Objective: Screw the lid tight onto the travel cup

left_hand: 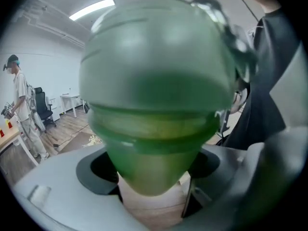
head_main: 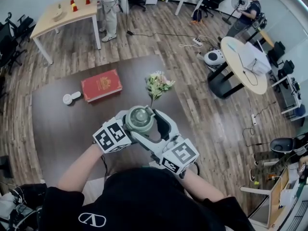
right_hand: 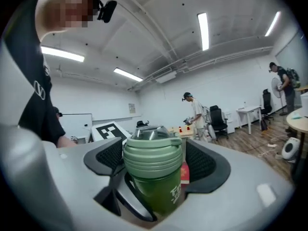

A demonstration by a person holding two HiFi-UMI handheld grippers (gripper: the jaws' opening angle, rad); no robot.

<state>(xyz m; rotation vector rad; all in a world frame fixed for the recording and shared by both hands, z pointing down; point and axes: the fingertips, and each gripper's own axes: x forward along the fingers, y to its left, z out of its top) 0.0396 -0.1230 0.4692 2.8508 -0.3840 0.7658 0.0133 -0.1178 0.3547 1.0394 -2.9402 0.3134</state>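
Observation:
In the head view the green travel cup [head_main: 140, 120] is held up over the dark table, seen from above with its clear-domed lid facing me. My left gripper [head_main: 129, 127] comes in from the left and is shut on the cup's narrow lower body [left_hand: 153, 167], which fills the left gripper view. My right gripper [head_main: 148, 125] reaches in from the lower right. Its black pads [right_hand: 202, 162] sit against both sides of the ribbed green lid [right_hand: 154, 150], shut on it. The cup's darker green body [right_hand: 161, 194] hangs below the lid, with a black loop strap beside it.
On the dark table [head_main: 62, 129] lie a red book [head_main: 101, 84], a small white gadget [head_main: 70, 98] and a bunch of flowers [head_main: 158, 83]. A person stands by a wooden table [head_main: 65, 14] at the back left. A round table [head_main: 245, 61] is at the right.

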